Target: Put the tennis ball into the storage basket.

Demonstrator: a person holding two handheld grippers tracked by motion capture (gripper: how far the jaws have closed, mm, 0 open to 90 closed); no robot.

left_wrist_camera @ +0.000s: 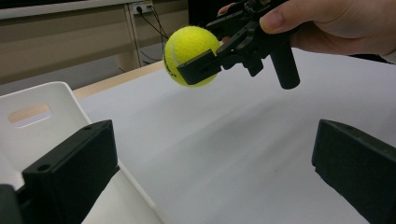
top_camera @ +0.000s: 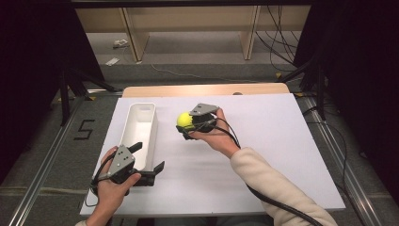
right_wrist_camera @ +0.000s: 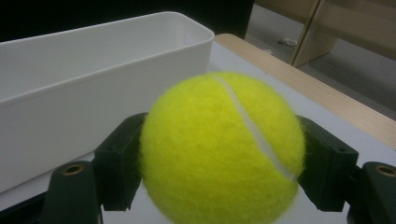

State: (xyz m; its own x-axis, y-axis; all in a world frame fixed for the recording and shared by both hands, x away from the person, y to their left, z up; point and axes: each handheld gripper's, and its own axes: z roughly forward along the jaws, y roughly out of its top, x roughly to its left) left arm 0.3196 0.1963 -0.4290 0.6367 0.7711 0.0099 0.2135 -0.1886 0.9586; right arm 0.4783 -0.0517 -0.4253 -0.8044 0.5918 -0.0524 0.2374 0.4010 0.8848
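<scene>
Between your right gripper's two black jaws sits a tennis ball, fuzzy yellow-green w/ a white curved seam across its front; in the right gripper view the ball bulges past both jaws, which are closed onto its sides. It's held up off the board, just to the right of the white bin in the high view, near the bin's far half. Your right hand wraps the grip from behind. Your left gripper is at the bin's near end w/ jaws spread wide and nothing between them; one jaw is over the bin's near end, the other out over the board. From the left gripper view the ball hangs well ahead of those open jaws. Bin is long, narrow, w/ a slot handle in an end wall. Underneath: a white board on a wooden table, grey floor w/ cables, wooden shelving at the back, dark curtains both sides.
</scene>
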